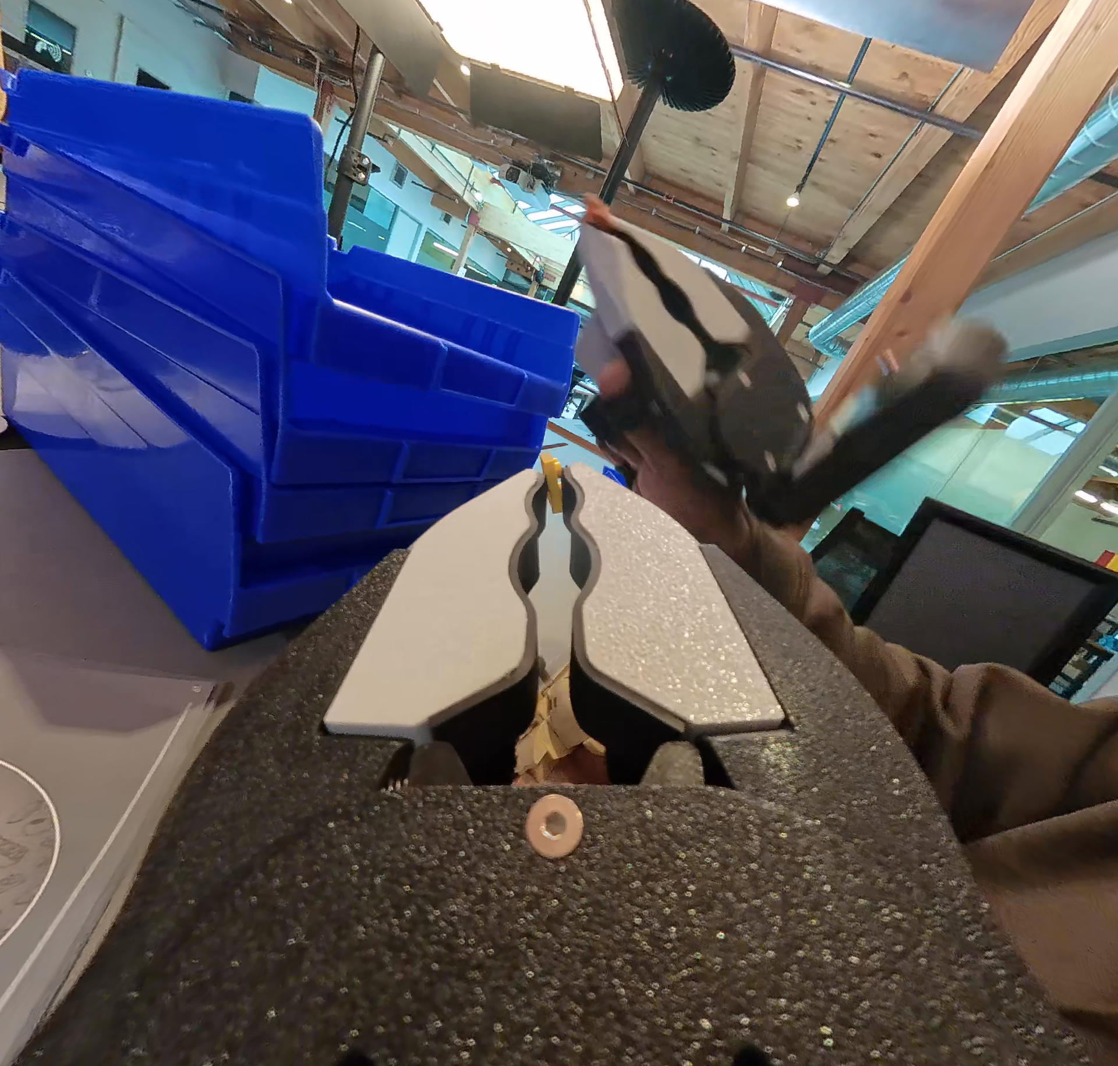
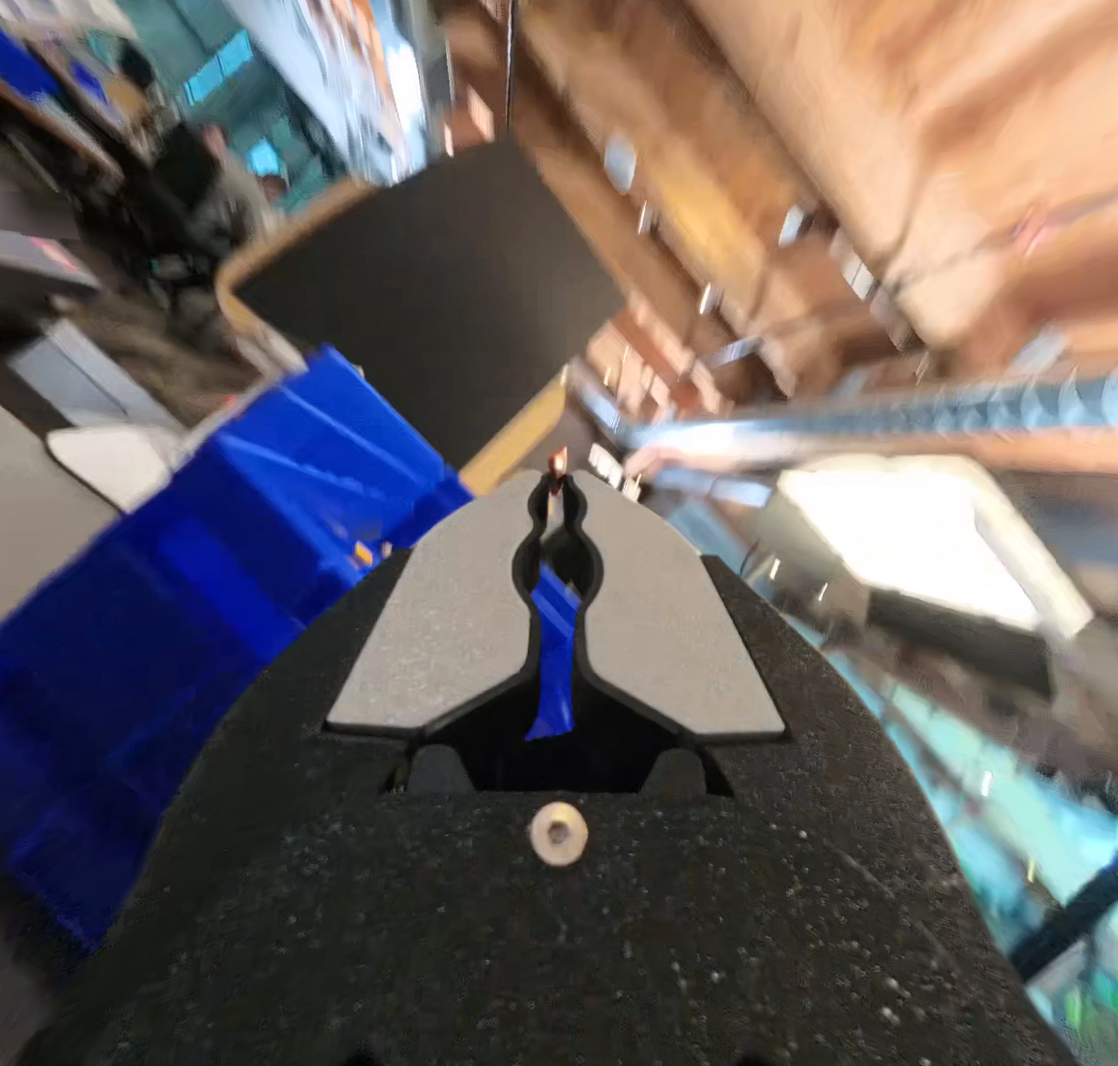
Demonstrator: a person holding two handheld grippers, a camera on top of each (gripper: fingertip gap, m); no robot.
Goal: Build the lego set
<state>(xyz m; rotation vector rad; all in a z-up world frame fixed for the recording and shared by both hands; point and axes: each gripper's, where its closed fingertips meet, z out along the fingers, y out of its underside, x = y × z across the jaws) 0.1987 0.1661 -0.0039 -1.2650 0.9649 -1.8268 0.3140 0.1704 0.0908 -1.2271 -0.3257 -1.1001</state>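
While both grippers are raised above the stack of nested blue plastic bins (image 1: pixel 254 383), no assembled build shows, so progress can't be judged; joining looks still ahead. Left gripper (image 1: pixel 553 486) is clenched on a small yellow lego piece (image 1: pixel 551 481), just right of the bins. Right gripper (image 2: pixel 559 480) pinches a tiny reddish-brown lego piece (image 2: pixel 557 463), higher and further right of the bins. Right view is motion-blurred. A dark monitor (image 1: pixel 992 595) sits far right; nothing blocks the gap between the grippers.
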